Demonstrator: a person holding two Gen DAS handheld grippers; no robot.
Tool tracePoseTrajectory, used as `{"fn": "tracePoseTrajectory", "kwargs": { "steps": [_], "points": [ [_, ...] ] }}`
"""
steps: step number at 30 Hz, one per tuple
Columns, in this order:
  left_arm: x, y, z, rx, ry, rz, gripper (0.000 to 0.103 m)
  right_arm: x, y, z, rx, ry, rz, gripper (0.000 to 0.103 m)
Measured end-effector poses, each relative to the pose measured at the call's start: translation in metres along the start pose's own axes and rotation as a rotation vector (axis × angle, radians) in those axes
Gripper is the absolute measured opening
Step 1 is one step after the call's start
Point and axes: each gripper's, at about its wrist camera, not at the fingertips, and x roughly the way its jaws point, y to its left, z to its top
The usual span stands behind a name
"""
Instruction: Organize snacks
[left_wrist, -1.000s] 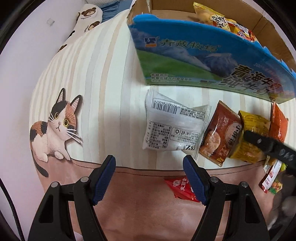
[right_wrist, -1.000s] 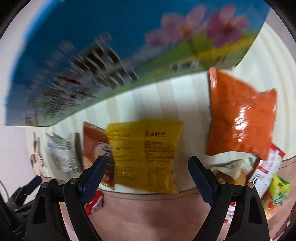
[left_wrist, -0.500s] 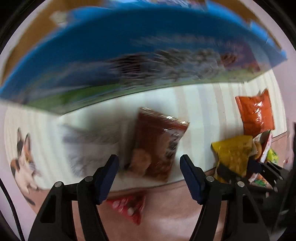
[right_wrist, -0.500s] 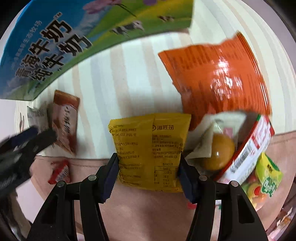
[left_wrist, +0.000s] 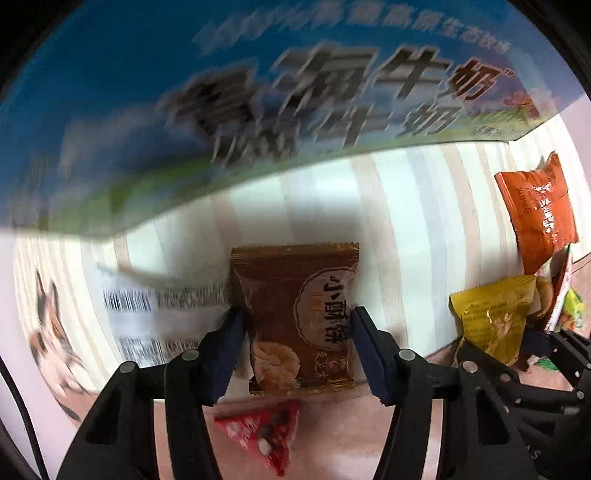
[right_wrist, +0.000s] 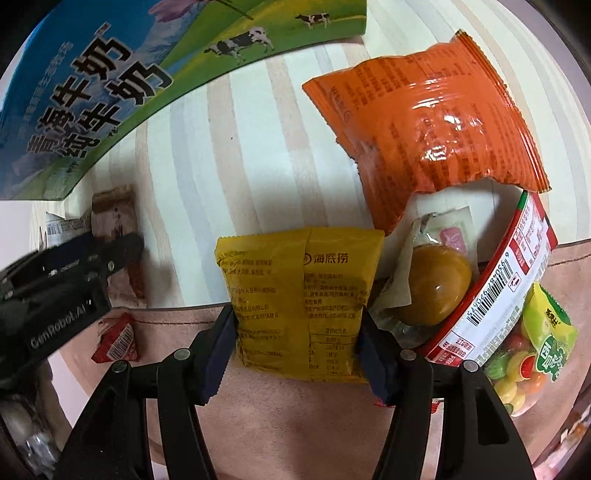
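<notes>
My left gripper (left_wrist: 295, 325) is shut on a brown biscuit packet (left_wrist: 295, 317), its pads against both sides of it. My right gripper (right_wrist: 297, 332) is shut on a yellow snack packet (right_wrist: 299, 295), which also shows in the left wrist view (left_wrist: 491, 317). Both packets lie over the front edge of a striped table mat (right_wrist: 236, 155). A blue and green milk carton box (left_wrist: 258, 92) stands just behind them and fills the top of the left wrist view; it also shows in the right wrist view (right_wrist: 110, 81).
An orange packet (right_wrist: 424, 122), a wrapped brown egg (right_wrist: 432, 284), a red and white packet (right_wrist: 498, 291) and a bag of fruit candy (right_wrist: 535, 339) crowd the right. A white barcoded packet (left_wrist: 159, 314) lies left of the brown one. A small red packet (left_wrist: 266, 432) lies in front.
Both grippers moved forward and closed: the left swung right from the white packet onto the brown one, the right came down onto the yellow packet.
</notes>
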Motion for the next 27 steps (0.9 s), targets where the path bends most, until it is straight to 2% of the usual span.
{"fn": "tracePoseTrajectory", "kwargs": {
  "steps": [5,8,12,17,20,22,24,27],
  "points": [
    [0.007,0.018,-0.037,-0.121,0.061,-0.090,0.054,0.004,0.003,-0.019,-0.051,0.040,-0.015,0.063],
    [0.015,0.020,-0.060,-0.154,0.121,-0.155,0.054,0.009,0.005,-0.030,-0.076,0.084,-0.005,0.063],
    [0.034,0.027,-0.074,-0.173,0.184,-0.200,0.056,0.015,0.007,-0.037,-0.061,0.109,0.018,0.066],
    [0.045,0.025,-0.077,-0.159,0.186,-0.214,0.056,0.023,0.003,-0.027,-0.005,0.115,0.045,0.077],
    [0.047,0.023,-0.073,-0.167,0.178,-0.214,0.056,0.028,0.004,-0.022,0.000,0.100,0.026,0.077],
    [0.051,0.018,-0.066,-0.188,0.167,-0.209,0.054,0.029,0.008,-0.022,-0.010,0.082,-0.004,0.072],
    [0.039,0.025,-0.075,-0.203,0.150,-0.204,0.054,0.027,0.020,-0.039,-0.026,0.059,-0.039,0.063],
    [0.024,0.033,-0.084,-0.207,0.125,-0.188,0.054,0.021,0.018,-0.048,-0.025,0.038,-0.029,0.060]
  ]
}}
